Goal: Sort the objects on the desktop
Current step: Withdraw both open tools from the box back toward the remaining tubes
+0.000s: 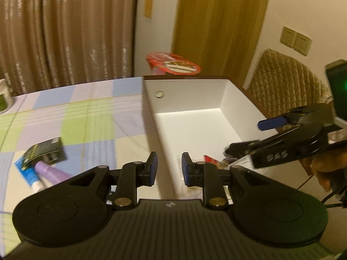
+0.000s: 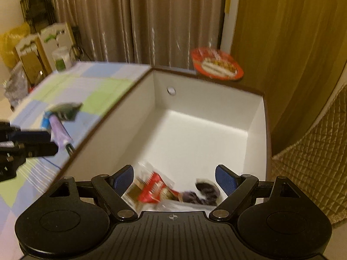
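A white open box (image 1: 151,108) (image 2: 121,134) with a brown rim stands on the checked tablecloth. Inside at its near end lie a red snack packet (image 2: 156,189) (image 1: 210,159) and a dark purple item (image 2: 201,192). My right gripper (image 2: 173,179) is open and empty above these, and it shows from the side in the left wrist view (image 1: 249,136). My left gripper (image 1: 168,170) is open and empty over the box's left wall. A purple tube (image 1: 52,173) (image 2: 58,132), a blue-and-white tube (image 1: 28,173) and a dark green packet (image 1: 45,151) (image 2: 65,108) lie on the cloth left of the box.
A red round lid or fan (image 1: 173,64) (image 2: 216,64) sits behind the box. A white jar (image 1: 4,97) (image 2: 61,58) stands at the table's far left. A quilted chair back (image 1: 286,84) (image 2: 314,162) is to the right. Curtains hang behind.
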